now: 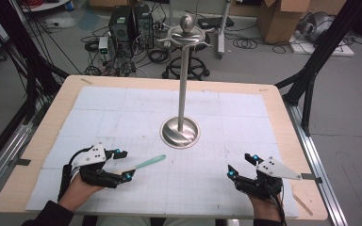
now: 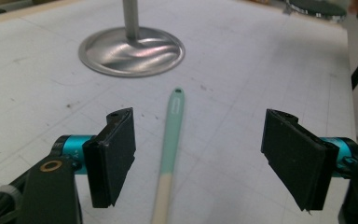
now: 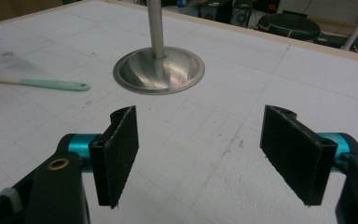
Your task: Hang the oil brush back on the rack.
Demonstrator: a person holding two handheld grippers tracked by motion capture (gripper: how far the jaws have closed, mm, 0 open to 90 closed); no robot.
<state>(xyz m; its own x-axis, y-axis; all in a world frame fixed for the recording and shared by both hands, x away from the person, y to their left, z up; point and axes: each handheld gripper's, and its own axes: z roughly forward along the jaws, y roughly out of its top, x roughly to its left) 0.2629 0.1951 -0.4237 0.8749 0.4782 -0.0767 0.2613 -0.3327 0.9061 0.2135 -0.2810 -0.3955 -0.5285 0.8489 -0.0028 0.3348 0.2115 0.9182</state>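
Your work surface is a wooden table covered by a white gridded mat, scuffed with dark specks. Behind it lie grey floor, black computer towers, coiled cables and cardboard boxes. A brushed-steel stand rises from a round dished base at the mat's centre, its slim pole topped by a dish and ball. The utensil lies flat near the mat's front left: a slender mint-green handle with a hanging hole, meeting a cream section. Your left gripper straddles it, jaws wide, pads clear of it. Your right gripper hangs open, holding nothing, over bare mat.
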